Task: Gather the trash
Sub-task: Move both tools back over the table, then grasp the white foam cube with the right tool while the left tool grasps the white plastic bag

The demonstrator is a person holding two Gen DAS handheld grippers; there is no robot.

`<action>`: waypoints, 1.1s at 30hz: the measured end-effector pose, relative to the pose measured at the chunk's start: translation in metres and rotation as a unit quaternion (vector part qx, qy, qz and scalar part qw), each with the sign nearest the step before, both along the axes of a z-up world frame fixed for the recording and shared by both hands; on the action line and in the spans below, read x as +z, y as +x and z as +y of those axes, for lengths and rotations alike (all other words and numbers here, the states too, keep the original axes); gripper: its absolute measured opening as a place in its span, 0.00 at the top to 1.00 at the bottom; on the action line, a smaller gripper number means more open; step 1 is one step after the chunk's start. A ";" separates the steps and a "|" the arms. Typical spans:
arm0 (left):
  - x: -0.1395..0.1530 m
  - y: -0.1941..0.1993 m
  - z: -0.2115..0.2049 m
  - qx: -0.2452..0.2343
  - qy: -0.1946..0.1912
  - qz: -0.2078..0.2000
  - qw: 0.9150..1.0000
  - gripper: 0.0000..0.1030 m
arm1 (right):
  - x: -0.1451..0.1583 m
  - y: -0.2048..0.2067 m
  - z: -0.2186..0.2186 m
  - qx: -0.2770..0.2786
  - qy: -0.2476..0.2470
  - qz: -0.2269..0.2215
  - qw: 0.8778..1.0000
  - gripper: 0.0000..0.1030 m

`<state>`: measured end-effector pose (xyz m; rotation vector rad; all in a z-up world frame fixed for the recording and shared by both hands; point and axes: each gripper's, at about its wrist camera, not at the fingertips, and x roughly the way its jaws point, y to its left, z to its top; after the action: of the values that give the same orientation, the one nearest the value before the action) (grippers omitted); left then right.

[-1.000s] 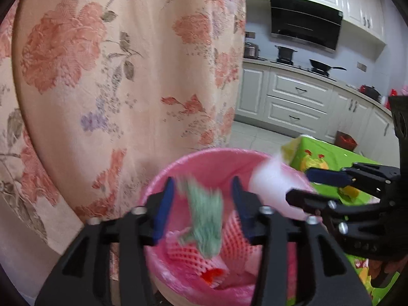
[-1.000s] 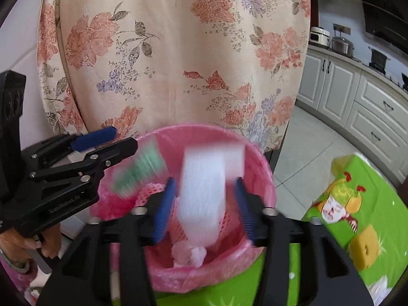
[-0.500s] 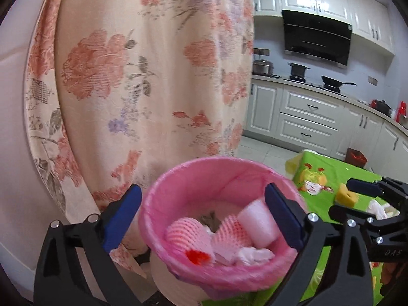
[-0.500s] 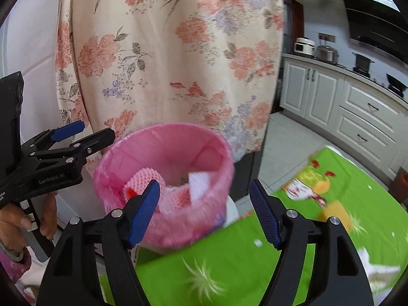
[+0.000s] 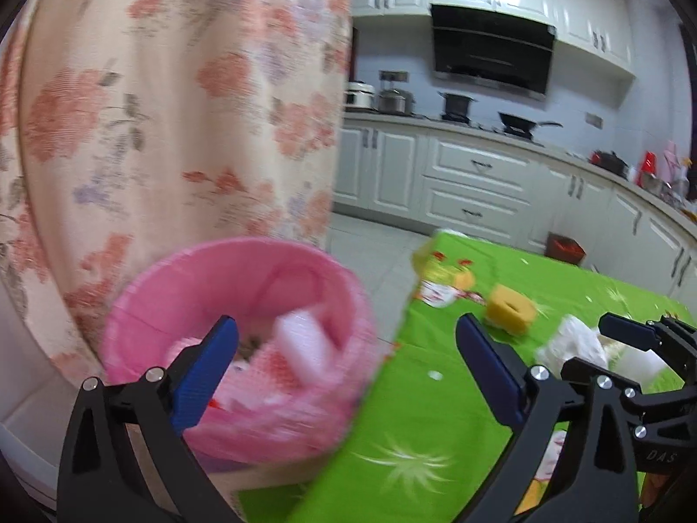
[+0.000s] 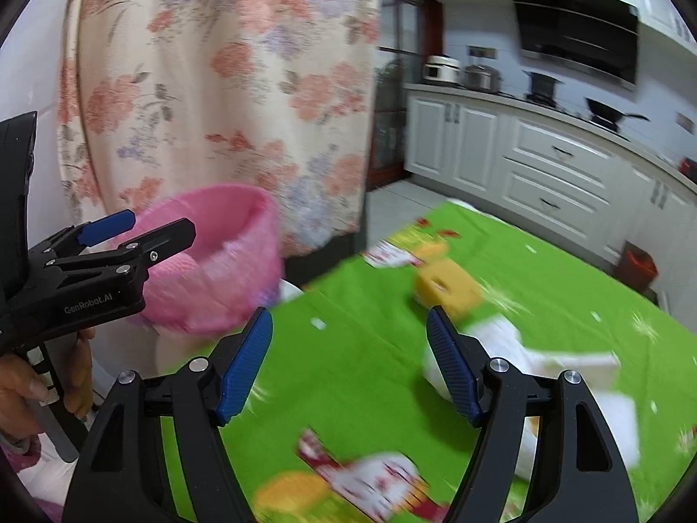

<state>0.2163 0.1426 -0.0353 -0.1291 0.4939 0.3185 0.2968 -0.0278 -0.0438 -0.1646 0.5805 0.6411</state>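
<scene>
At ten o'clock from the desk (image 6: 379, 375), the pink bin (image 5: 244, 279) is seen already holding foam and netting. White crumpled trash (image 6: 501, 344) is left on the desk at three o'clock. Left gripper (image 5: 348, 370) fingers are still spreading, empty; right gripper (image 6: 348, 370) fingers are spread, nothing pinched.

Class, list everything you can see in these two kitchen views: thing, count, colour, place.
Bin: one, pink, beside table edge.
Foam trash: several, white and pink, inside bin.
Tablecloth: one, green, on table.
Sponge: one, yellow, on tablecloth.
White trash: a few pieces, right of sponge.
Curtain: one, floral peach, behind bin.
Cabinets: white, back wall.
Wok: one, black, stove.
Left claw: empty, jaws opening.
Right claw: open, empty.
Hand: one, holding left claw.
</scene>
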 end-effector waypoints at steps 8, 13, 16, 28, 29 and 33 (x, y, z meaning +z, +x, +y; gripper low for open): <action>-0.023 0.019 -0.073 -0.079 0.008 0.030 0.996 0.06 | -0.024 -0.013 -0.081 -0.103 -0.003 -0.002 0.995 0.33; -0.036 0.028 -0.104 -0.100 -0.008 0.034 0.994 0.06 | -0.034 -0.013 -0.119 -0.161 -0.002 -0.006 0.987 0.33; -0.042 0.034 -0.121 -0.113 -0.006 0.038 0.993 0.06 | -0.036 -0.011 -0.133 -0.186 -0.002 -0.012 0.982 0.33; -0.059 0.047 -0.150 -0.139 0.010 0.064 0.988 0.06 | -0.063 0.024 -0.153 -0.222 -0.011 0.026 0.975 0.33; -0.059 0.049 -0.151 -0.139 0.012 0.060 0.988 0.06 | -0.066 0.028 -0.153 -0.222 -0.012 0.031 0.974 0.33; -0.062 0.063 -0.159 -0.139 0.011 0.062 0.988 0.06 | -0.067 0.034 -0.160 -0.224 0.002 0.043 0.974 0.36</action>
<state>0.2790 -0.0161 -0.0973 -0.0176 0.6232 0.0585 0.3308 -0.1880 -0.1111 0.0021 0.6733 0.2109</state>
